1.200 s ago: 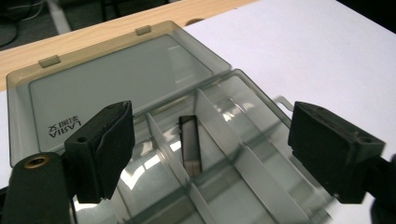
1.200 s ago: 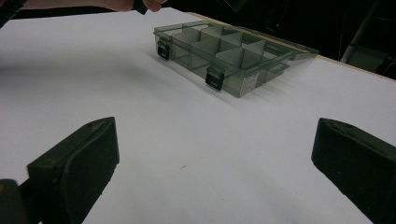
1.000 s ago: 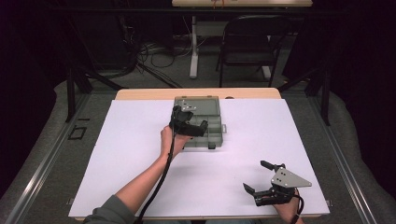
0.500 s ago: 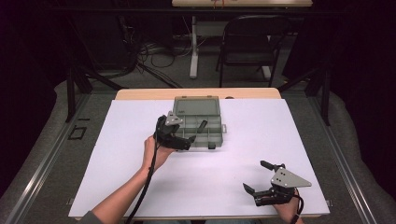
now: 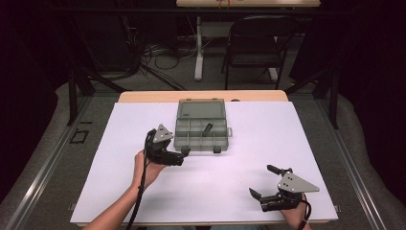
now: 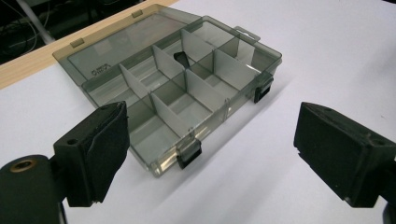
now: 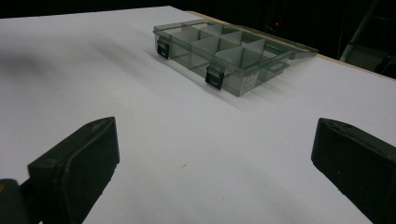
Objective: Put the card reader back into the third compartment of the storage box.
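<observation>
A clear grey compartment box [image 5: 201,132] is seen lying open near the far middle of the white table [image 5: 249,158], its lid [image 5: 201,109] folded back flat towards the far edge. The tray is divided by partitions into several compartments, and a small dark object [image 5: 207,129] is seen in one of the middle ones; what it is cannot be told. Two black latches [image 6: 189,154] are carried on the near wall of the box. The left tool [image 5: 178,155] is held just beside the box's near left corner, its jaws spread wide and nothing gripped. The right tool [image 5: 261,182] is held well apart from the box, near the table's near right edge, its jaws likewise spread wide and empty.
</observation>
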Available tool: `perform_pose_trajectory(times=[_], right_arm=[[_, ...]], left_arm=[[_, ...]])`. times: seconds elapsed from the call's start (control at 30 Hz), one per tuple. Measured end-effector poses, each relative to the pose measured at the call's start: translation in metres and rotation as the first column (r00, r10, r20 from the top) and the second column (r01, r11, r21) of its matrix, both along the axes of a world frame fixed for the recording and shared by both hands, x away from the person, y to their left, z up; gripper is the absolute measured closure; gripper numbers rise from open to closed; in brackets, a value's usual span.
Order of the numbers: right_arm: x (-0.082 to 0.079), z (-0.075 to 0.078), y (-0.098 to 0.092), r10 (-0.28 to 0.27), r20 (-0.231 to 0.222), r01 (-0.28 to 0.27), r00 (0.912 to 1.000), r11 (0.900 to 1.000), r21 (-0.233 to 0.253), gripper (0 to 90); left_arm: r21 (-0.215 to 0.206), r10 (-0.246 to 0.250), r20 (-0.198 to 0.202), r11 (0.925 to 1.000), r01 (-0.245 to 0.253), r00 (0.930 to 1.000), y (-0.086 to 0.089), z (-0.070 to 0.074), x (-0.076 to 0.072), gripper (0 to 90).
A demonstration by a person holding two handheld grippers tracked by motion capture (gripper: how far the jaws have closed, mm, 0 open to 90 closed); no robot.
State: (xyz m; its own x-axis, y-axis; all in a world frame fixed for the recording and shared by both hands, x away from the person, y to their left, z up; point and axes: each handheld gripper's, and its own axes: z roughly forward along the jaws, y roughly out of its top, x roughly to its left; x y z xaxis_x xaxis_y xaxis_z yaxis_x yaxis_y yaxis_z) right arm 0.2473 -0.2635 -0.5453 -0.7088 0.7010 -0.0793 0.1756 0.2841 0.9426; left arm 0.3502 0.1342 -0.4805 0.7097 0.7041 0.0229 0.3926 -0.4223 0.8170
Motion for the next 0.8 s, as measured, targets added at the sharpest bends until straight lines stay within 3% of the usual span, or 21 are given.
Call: perform_pose_trajectory(times=[0.8], right_arm=[[0.000,0.000,0.001,-0.002,0.000,0.002,1.0000,1.000,-0.007,0.5]], left_arm=[[-0.049,0.050,0.035,0.9976,-0.048,0.9981,0.047,-0.021,-0.040,10.7]])
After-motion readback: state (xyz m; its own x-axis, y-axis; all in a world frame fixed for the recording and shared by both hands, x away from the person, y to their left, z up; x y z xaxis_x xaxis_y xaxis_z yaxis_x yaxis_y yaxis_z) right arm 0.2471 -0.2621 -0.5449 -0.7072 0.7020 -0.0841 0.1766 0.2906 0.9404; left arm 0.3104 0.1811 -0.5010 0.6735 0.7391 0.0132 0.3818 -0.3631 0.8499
